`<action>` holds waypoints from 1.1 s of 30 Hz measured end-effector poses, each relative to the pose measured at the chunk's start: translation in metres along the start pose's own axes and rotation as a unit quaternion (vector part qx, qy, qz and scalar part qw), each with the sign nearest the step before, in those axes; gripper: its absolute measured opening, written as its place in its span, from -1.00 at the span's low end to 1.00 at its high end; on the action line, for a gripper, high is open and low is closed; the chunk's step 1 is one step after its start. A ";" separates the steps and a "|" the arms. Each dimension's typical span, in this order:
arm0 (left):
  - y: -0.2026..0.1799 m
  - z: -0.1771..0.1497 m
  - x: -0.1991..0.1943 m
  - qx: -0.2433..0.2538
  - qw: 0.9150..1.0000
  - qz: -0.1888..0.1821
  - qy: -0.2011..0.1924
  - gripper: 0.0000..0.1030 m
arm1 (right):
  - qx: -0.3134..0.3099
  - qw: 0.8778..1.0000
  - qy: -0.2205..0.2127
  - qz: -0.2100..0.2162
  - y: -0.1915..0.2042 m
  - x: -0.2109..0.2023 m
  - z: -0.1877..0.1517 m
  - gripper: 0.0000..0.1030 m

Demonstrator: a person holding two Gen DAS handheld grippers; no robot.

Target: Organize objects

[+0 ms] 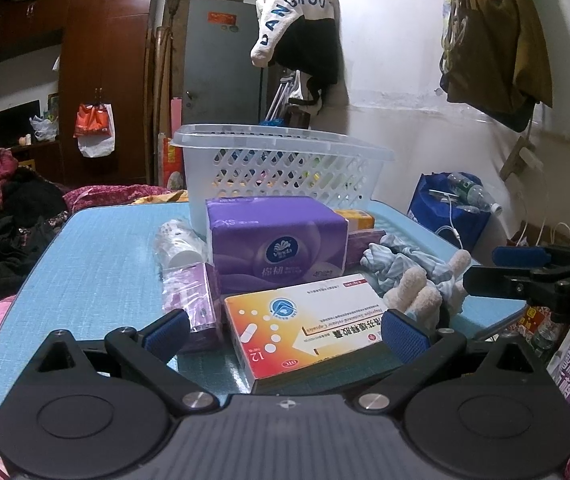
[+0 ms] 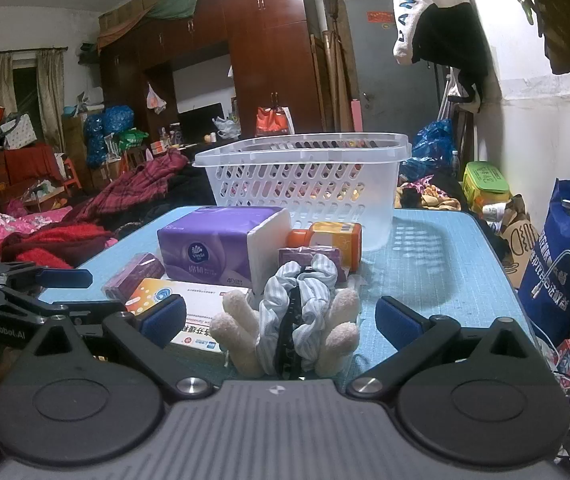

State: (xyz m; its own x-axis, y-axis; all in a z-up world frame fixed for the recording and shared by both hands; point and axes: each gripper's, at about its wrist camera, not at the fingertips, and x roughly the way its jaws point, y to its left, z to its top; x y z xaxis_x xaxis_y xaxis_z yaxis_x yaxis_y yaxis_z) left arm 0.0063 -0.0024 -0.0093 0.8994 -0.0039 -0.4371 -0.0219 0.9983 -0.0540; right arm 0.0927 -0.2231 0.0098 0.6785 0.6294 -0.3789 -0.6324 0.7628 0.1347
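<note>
Left wrist view: the left gripper (image 1: pixel 285 334) has its blue-padded fingers spread wide, holding nothing, with the flat white and orange cardboard medicine box (image 1: pixel 305 320) lying between them on the light blue table (image 1: pixel 97 264). Behind the box stands the purple plastic pack of tissues (image 1: pixel 277 242), and behind that the white plastic basket with holes in its sides (image 1: pixel 281 168). A clear wrapped roll with purple print (image 1: pixel 187 276) lies to the left of the tissues. On the right sits a soft bundle — blue-and-white striped cloth with fuzzy cream bits (image 1: pixel 417 276). The right gripper (image 2: pixel 281 320) is wide open too and grips nothing; in its own view the striped bundle sits just between its fingers. Past the bundle lies a small orange box (image 2: pixel 335 236) — near the basket's front.
</note>
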 end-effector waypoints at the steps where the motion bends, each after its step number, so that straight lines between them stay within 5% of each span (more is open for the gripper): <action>1: 0.000 0.000 0.000 0.000 1.000 0.000 0.000 0.99 | 0.000 1.000 0.000 0.000 0.000 0.000 0.000 1.00; 33: -0.003 -0.001 0.000 0.002 1.000 -0.003 0.003 0.99 | -0.001 1.000 0.000 -0.001 0.000 0.000 0.000 1.00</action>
State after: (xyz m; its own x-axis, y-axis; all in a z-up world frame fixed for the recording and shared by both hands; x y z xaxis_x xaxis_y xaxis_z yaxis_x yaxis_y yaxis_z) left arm 0.0053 -0.0051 -0.0103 0.8973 -0.0096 -0.4414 -0.0151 0.9985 -0.0524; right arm 0.0927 -0.2225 0.0098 0.6797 0.6283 -0.3784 -0.6324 0.7634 0.1316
